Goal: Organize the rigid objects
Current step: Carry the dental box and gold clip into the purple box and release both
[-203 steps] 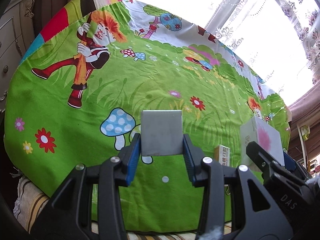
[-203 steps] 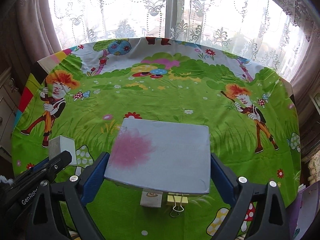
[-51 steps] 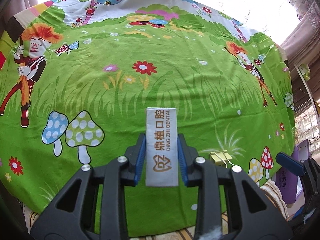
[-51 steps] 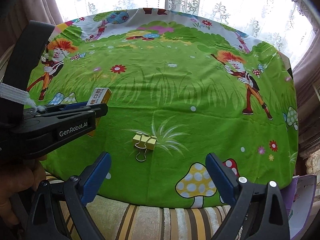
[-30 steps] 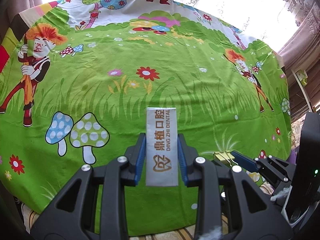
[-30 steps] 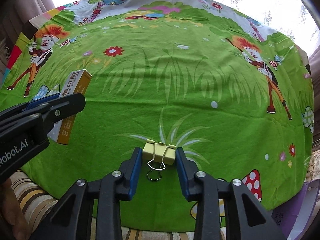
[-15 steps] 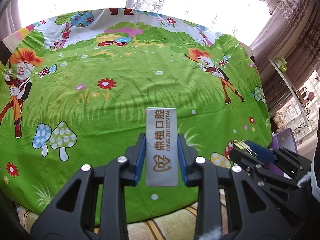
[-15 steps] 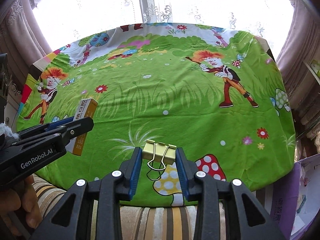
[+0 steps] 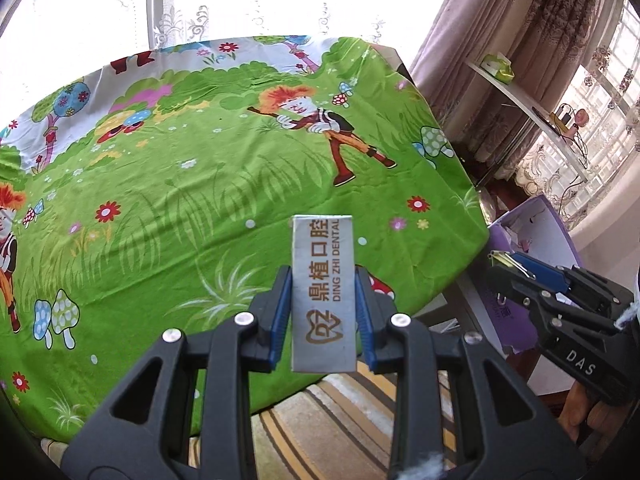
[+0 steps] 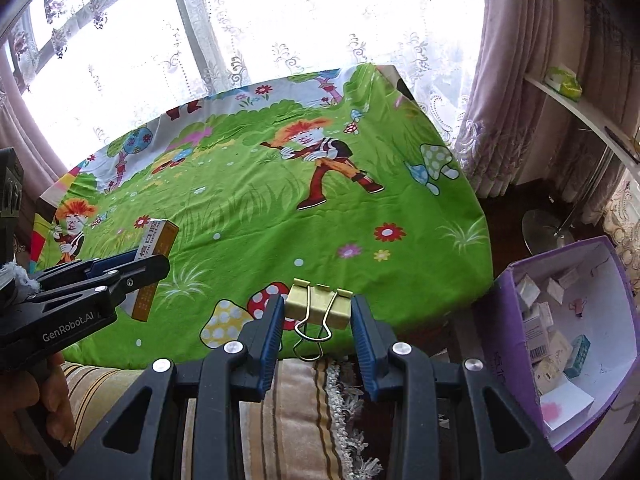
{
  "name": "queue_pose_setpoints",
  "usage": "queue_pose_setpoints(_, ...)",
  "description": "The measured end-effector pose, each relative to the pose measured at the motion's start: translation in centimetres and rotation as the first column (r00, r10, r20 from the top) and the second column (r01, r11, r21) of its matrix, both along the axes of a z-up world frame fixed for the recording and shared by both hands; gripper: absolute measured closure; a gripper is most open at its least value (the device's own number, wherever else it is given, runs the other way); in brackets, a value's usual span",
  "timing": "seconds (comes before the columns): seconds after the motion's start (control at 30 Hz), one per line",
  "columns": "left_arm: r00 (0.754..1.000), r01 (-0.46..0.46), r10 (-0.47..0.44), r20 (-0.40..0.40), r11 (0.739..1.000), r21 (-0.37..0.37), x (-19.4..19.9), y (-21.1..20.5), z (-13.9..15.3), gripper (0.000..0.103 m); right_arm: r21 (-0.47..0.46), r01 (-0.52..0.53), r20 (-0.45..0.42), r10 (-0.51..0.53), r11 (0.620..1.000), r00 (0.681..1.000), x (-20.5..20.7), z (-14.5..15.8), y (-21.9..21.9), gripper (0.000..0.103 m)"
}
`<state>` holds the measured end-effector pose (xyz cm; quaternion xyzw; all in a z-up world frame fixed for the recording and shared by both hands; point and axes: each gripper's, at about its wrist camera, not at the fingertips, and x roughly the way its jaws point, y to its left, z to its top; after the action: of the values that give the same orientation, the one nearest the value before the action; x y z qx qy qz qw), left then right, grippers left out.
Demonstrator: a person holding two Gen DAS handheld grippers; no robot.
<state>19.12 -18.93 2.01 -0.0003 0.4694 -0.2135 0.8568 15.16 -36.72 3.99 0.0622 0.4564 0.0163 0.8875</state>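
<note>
My left gripper (image 9: pixel 322 312) is shut on a narrow dental box (image 9: pixel 323 296), grey-white on top and orange on the side, held above the near edge of the table. The box also shows in the right wrist view (image 10: pixel 154 258). My right gripper (image 10: pixel 318 320) is shut on a yellow binder clip (image 10: pixel 318 306) and holds it in the air off the table's right front corner. The right gripper also shows in the left wrist view (image 9: pixel 508 266), at the far right. A purple box (image 10: pixel 500 320) with several small boxes inside stands on the floor at the right.
The table is covered by a green cartoon cloth (image 10: pixel 280 200). A striped cloth (image 9: pixel 340 412) hangs below its near edge. Curtains (image 10: pixel 520 80), a white shelf (image 9: pixel 520 100) and a lamp base (image 10: pixel 542 228) stand to the right.
Both grippers have swung right with the dental box and the binder clip still held. The purple box has come into the right wrist view.
</note>
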Motion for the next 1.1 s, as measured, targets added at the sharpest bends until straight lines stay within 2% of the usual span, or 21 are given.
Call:
queue_pose_setpoints(0.17, 0.995, 0.097, -0.097, -0.023, 0.995, -0.02, -0.5, -5.5, 0.1, 0.069, -0.007, 0.107, 0.017, -0.107, 0.994, 0.994, -2.1, 0.3, -5.6, 0.068)
queue_pose_setpoints(0.33, 0.979, 0.199, -0.201, -0.036, 0.979, -0.041, -1.4, -11.4, 0.3, 0.069, -0.024, 0.234, 0.029, -0.233, 0.972, 0.972, -4.6, 0.5, -11.7, 0.068)
queue_pose_setpoints(0.7, 0.924, 0.373, -0.378, -0.055, 0.923, -0.092, -3.8, -23.7, 0.3, 0.069, -0.118, 0.492, 0.051, -0.49, 0.863, 0.87, -9.9, 0.5, -24.5, 0.068)
queue_pose_setpoints(0.9, 0.898, 0.433, -0.437, -0.052, 0.898, -0.082, -5.2, -28.5, 0.0, 0.069, -0.153, 0.538, 0.058, -0.536, 0.829, 0.842, -11.0, 0.0, -27.2, 0.068)
queue_pose_setpoints(1.1, 0.889, 0.451, -0.455, -0.059, 0.89, -0.065, -5.4, -31.4, -0.7, 0.069, -0.173, 0.555, 0.062, -0.553, 0.814, 0.831, -11.1, -0.6, -27.9, 0.068)
